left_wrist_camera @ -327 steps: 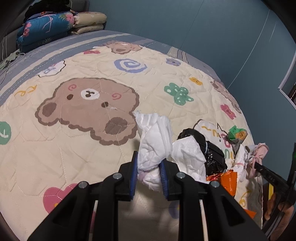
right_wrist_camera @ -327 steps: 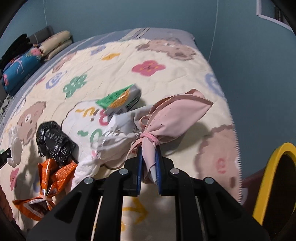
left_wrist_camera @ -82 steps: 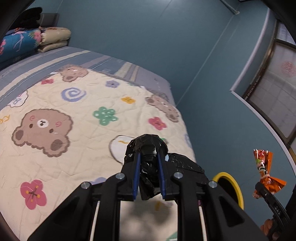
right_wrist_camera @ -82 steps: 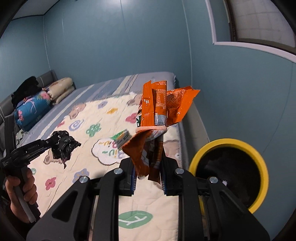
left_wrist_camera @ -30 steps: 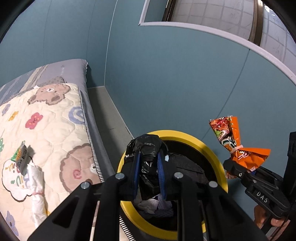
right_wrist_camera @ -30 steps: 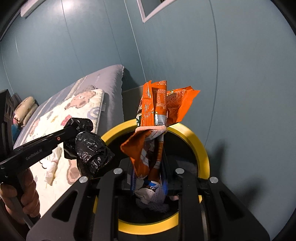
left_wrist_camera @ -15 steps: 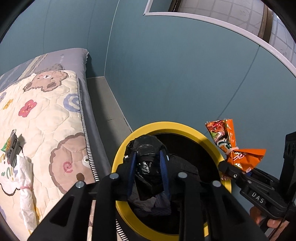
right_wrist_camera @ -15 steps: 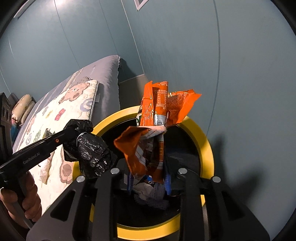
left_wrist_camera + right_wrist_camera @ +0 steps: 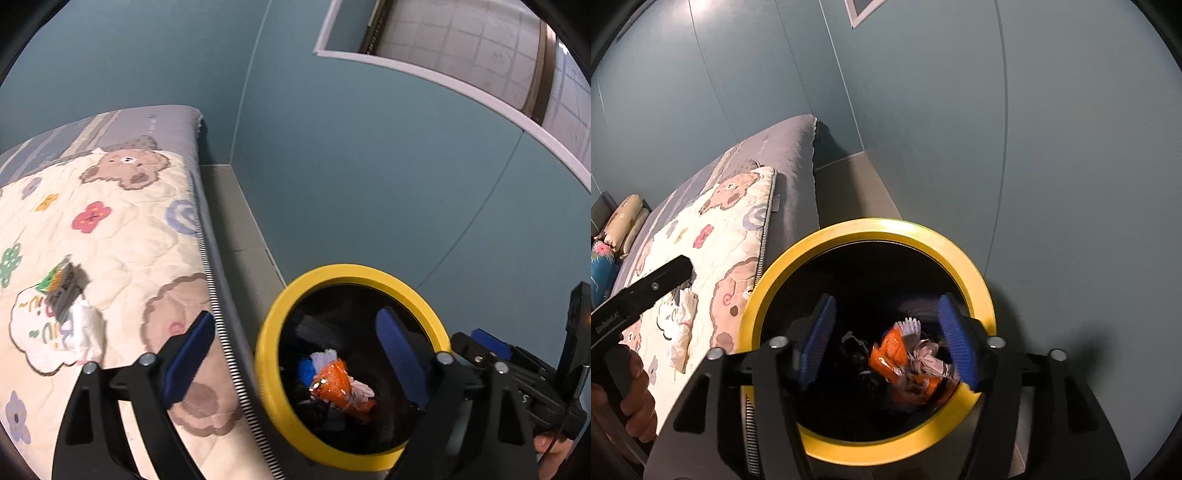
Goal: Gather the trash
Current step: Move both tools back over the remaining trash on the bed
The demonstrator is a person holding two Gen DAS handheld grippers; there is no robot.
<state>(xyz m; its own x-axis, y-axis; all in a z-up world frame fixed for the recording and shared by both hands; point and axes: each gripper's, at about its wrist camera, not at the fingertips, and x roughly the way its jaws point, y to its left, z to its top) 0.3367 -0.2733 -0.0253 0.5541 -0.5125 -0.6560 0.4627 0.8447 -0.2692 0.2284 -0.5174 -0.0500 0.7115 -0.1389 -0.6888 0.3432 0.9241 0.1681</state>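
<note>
Already the crumpled orange snack wrapper (image 9: 892,352) lay inside the round yellow-rimmed bin (image 9: 866,229), both grippers' jaws having just been opening, empty. On the bear-print quilted bed (image 9: 122,229), a green-and-grey packet (image 9: 61,286) and white tissue (image 9: 86,326) remained.

An orange snack wrapper (image 9: 892,352) is seen crumpled at the bottom of the yellow-rimmed trash bin (image 9: 768,291), among white paper and dark bags. A green snack packet (image 9: 61,282) and a crumpled white tissue (image 9: 86,328) are left on the bed quilt (image 9: 122,236), the two lying just beside each other.
</note>
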